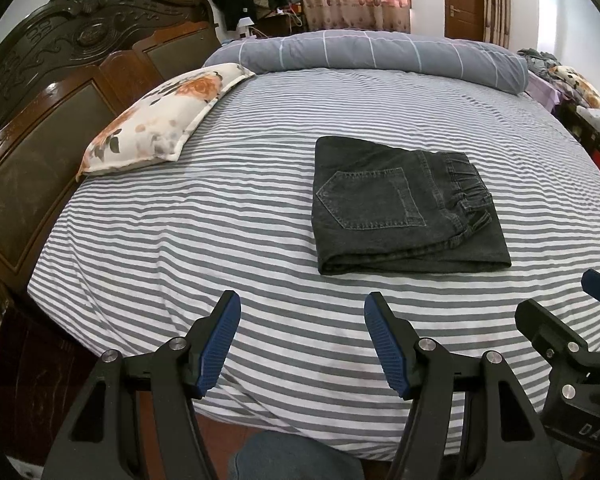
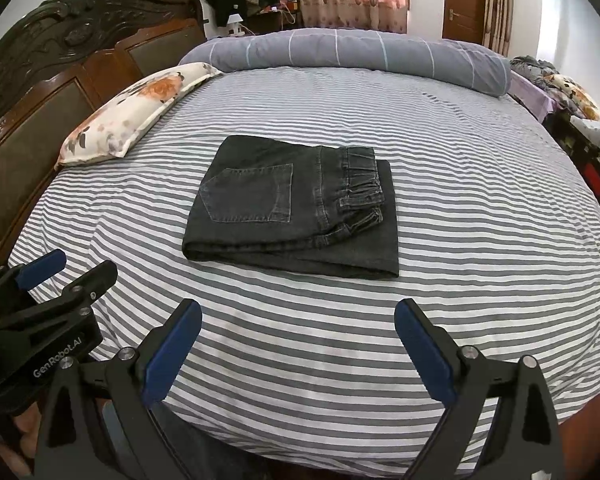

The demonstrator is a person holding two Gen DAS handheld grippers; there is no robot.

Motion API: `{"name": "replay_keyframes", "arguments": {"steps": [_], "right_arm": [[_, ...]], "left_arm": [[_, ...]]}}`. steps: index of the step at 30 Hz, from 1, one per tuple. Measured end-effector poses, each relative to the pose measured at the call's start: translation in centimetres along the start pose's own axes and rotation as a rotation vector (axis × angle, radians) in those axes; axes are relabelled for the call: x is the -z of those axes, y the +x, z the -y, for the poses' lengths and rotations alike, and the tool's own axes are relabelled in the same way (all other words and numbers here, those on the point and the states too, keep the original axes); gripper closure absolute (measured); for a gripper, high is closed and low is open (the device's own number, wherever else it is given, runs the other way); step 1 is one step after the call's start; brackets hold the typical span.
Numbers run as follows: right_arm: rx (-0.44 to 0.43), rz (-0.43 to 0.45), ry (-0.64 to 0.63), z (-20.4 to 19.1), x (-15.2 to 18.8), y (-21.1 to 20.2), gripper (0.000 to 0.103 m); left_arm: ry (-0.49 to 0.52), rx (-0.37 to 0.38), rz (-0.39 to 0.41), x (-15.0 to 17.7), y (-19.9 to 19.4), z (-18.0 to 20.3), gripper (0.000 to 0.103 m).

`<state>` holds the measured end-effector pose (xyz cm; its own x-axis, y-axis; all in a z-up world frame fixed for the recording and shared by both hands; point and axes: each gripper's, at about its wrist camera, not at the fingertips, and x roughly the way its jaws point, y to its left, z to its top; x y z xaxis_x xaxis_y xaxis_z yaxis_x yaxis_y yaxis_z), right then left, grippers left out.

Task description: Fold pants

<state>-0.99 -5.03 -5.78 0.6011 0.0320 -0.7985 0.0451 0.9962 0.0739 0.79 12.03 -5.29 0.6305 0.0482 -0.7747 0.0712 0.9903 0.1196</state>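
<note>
Black folded pants (image 1: 404, 208) on striped bed (image 1: 220, 240), both tongs (image 1: 302, 308) (image 2: 298, 312) spread, clear

The folded pants (image 1: 404, 208) hide their own inner layers; only the back pocket, the waistband and the outer fold show. The headboard (image 1: 40, 100) is cut off at the left edge of both views. The right gripper (image 1: 588, 320) is cropped by the left wrist view's right edge. Small items on the far nightstand (image 2: 236, 26) are too small to identify. Clutter (image 2: 568, 88) beyond the bed's right side is cut off.
</note>
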Motion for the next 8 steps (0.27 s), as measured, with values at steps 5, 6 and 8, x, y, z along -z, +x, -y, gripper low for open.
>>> {"name": "replay_keyframes", "arguments": {"steps": [5,6,8], "right_arm": [[-0.007,-0.005,0.003,0.14,0.01,-0.07,0.007],[-0.006,-0.005,0.004,0.21,-0.02,-0.12,0.007],[-0.006,-0.005,0.004,0.32,-0.06,-0.07,0.007]], "left_arm": [[0.006,0.004,0.003,0.02,-0.05,0.2,0.038],[0.009,0.004,0.006,0.0,-0.05,0.23,0.038],[0.012,0.009,0.006,-0.02,-0.01,0.25,0.038]]}}
